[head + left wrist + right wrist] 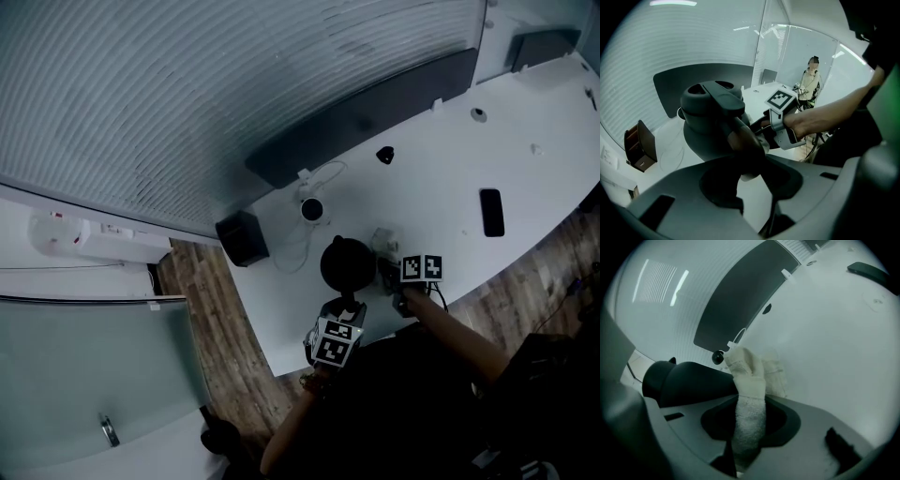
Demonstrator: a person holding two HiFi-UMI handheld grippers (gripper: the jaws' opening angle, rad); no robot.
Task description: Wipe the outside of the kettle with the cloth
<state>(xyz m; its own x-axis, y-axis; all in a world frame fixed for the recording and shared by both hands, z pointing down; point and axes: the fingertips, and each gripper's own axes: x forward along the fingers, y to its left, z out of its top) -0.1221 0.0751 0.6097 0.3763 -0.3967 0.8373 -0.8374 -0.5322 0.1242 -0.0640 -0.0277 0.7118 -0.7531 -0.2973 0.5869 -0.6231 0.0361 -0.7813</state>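
Note:
A black kettle (345, 262) stands on the white table (525, 169) near its front edge. My left gripper (339, 319) comes from the near side and is shut on the kettle handle (740, 138), which runs between its jaws; the kettle body (705, 124) fills the middle of the left gripper view. My right gripper (392, 277) is at the kettle's right side, shut on a white cloth (749, 394). The cloth's free end (743, 359) bunches up against the kettle's side (684, 380). In the head view the cloth (384, 241) shows just right of the kettle.
A black box (242, 238) sits at the table's left end. A small round device (312, 209) with a white cable lies behind the kettle. A dark phone (491, 212) lies to the right. A long dark panel (366, 117) lines the back wall. A person (811, 79) stands far off.

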